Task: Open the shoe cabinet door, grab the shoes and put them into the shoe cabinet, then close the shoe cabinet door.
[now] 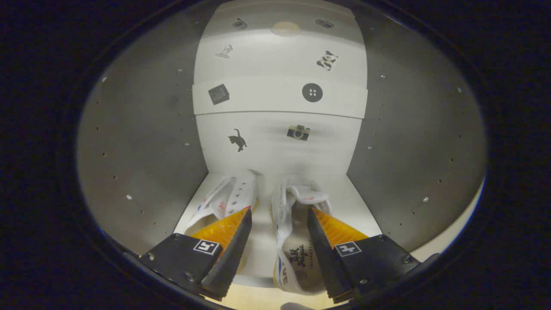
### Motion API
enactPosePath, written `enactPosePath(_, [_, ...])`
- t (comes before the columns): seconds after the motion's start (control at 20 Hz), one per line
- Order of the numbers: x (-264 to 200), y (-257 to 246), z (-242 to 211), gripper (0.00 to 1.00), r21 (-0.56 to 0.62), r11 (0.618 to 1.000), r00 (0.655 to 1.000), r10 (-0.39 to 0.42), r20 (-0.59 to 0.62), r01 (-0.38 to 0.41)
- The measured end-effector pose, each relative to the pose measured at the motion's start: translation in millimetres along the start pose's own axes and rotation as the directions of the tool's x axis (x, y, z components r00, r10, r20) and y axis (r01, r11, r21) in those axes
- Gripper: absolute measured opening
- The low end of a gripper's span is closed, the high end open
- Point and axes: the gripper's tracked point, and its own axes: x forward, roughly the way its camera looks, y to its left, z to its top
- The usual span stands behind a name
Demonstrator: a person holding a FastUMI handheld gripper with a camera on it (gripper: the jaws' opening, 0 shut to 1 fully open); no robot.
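Reaching into the shoe cabinet [142, 142], gripper [279, 214] fingers apart, gripping nothing; two white canvas shoes [297, 241] on the cabinet floor, one between the fingers, its twin at the other fingertip; risk judged: a fingertip snagging soft canvas on withdrawal, dragging a shoe out; walls smooth, matt, peg-holed; back panel [280, 103] pale, stickered.

Fisheye camera on the tongs [279, 213], close, facing into the shoe cabinet [142, 142].
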Motion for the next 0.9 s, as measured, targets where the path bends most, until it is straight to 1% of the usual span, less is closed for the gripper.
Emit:
enactPosePath(0.15, [-32.3, -2.3, 2.2, 0.83, -0.02, 1.0, 0.999, -0.013, 0.052, 0.014])
enactPosePath(0.4, [-106.2, 6.0, -3.3, 0.83, -0.008, 1.0, 0.99, 0.023, 0.137, -0.022])
enactPosePath(0.5, [-145.1, 4.9, -12.6, 0.84, -0.015, 1.0, 0.986, 0.024, 0.163, -0.022])
enactPosePath(0.6, [-188.4, 4.8, -21.3, 0.9, -0.015, 1.0, 0.979, 0.027, 0.2, -0.024])
enactPosePath(0.7, [-235.3, 1.7, -29.9, 1.0, -0.01, 1.0, 0.971, 0.03, 0.236, -0.028])
enactPosePath(0.9, [-331.5, -16.1, -49.6, 1.0, 0.028, 0.999, 0.951, 0.018, 0.31, -0.028])
